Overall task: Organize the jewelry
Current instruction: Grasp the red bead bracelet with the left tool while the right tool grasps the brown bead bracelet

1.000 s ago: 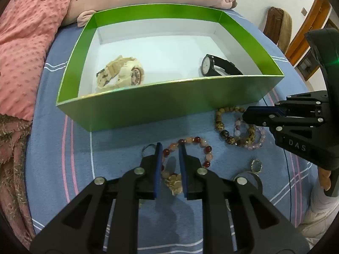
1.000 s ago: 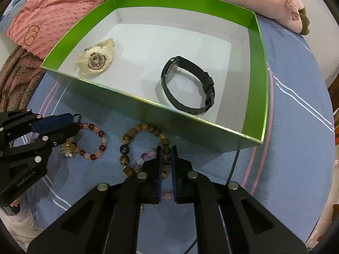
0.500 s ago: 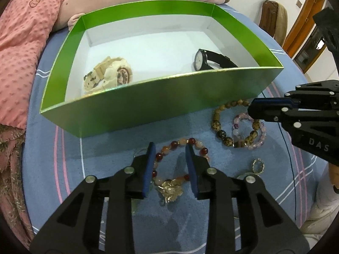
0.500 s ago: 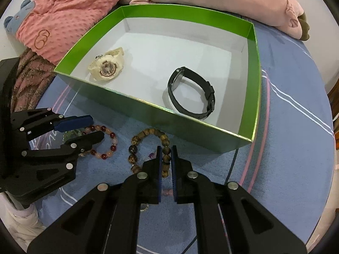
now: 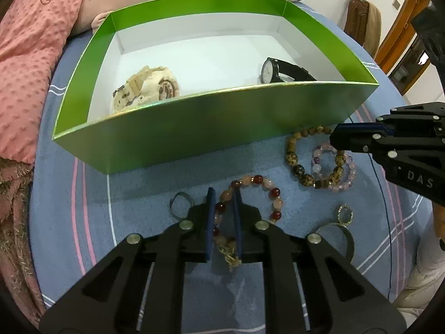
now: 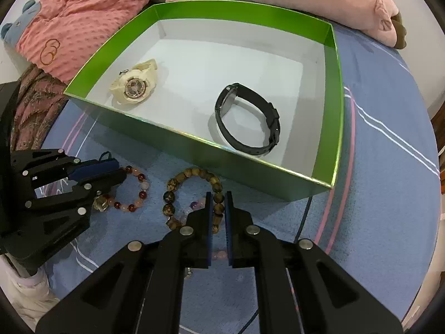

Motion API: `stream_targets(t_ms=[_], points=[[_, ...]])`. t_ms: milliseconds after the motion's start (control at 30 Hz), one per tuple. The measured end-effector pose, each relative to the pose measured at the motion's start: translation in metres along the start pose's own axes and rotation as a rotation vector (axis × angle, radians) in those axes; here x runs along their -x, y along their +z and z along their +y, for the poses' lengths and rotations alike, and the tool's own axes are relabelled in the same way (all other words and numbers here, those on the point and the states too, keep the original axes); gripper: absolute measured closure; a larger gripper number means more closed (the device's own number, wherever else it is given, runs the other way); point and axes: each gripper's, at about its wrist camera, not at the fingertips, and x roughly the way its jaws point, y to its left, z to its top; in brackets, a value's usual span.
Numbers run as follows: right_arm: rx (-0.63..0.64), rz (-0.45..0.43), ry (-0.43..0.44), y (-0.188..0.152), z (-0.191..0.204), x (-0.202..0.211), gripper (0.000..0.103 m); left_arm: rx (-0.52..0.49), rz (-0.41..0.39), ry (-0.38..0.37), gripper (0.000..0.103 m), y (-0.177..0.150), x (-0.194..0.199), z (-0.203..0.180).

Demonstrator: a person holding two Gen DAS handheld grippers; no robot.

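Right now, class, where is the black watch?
In the right wrist view, the black watch lies inside the green box, right of the cream watch.

The box [image 5: 194, 136] was bright green with a white floor; one watch [image 6: 133, 87] cream, the other watch [image 6: 247, 119] black; the sheet [image 6: 389, 167] blue, striped pink and white; the blanket [image 5: 25, 64] dotted coral

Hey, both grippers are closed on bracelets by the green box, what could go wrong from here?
The left gripper has just closed on only one side of the red bracelet, so it may slip or swing on lifting. The right gripper pinches the brown bracelet where the pink bracelet overlaps it, so both might rise together.
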Motion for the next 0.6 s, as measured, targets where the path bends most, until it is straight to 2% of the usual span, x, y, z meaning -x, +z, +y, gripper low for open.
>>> stream_targets(t_ms=[133, 200, 433, 600], points=[[-0.009, 0.008, 0.003, 0.001, -0.002, -0.003, 0.094, -0.007, -0.001, -0.003, 0.091, -0.001, 0.001, -0.001], [-0.010, 0.010, 0.009, 0.002, 0.000, -0.005, 0.084, -0.010, 0.001, 0.000, 0.091, -0.002, 0.000, -0.001], [0.001, 0.006, -0.021, 0.004, 0.006, -0.014, 0.084, -0.014, -0.003, 0.006, 0.090, -0.002, -0.001, -0.001], [-0.006, -0.010, -0.025, 0.006, 0.009, -0.015, 0.084, -0.024, -0.004, 0.009, 0.086, -0.002, -0.001, -0.004]])
